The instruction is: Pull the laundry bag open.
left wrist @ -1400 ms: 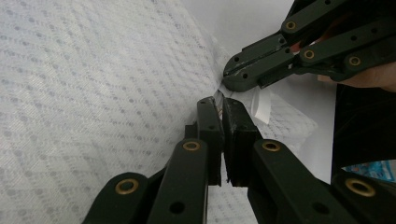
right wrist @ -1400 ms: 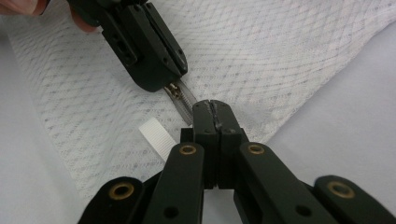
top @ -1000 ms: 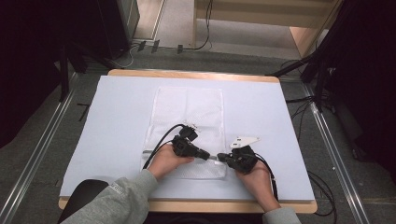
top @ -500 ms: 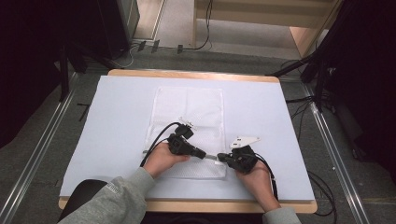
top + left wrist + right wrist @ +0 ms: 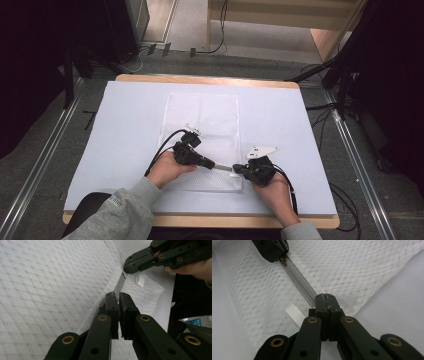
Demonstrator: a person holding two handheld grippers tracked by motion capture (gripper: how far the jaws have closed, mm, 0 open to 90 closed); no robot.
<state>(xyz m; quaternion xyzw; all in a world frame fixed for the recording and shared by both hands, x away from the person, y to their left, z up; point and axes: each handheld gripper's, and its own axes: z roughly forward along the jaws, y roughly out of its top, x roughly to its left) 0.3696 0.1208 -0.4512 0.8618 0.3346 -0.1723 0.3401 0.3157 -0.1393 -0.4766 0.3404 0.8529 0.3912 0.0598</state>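
While the white mesh bag (image 5: 204, 135) is lying flat on the pale cover of the table (image 5: 280, 125), midway between the side edges and reaching toward the near edge, its grey zipper (image 5: 300, 280) is being worked along the bag's near end by both tools. The left hand-held gripper (image 5: 118, 300) is being held with its jaws pressed together on what appears to be the zipper pull (image 5: 283, 261), a small brass-coloured piece seen at its tip in the right gripper view. The right hand-held gripper (image 5: 325, 298) is being kept clamped on the end of the zipper tape, at the bag's corner nearest the right edge of the table, just beside a short white ribbon tab (image 5: 295, 314). Between the two tools a stretch of zipper is being held taut and straight. Whether the bag is being opened or closed cannot be told from these pictures. For the step to go well, the right-hand clamp is best kept still as an anchor, so that the tape is being tensioned rather than bunched; the pull is best drawn in line with the teeth, low over the table, without twisting. Loose mesh beside the track should be watched, since it could be caught in the slider, and the grip on so small a pull could be lost if it is jerked.
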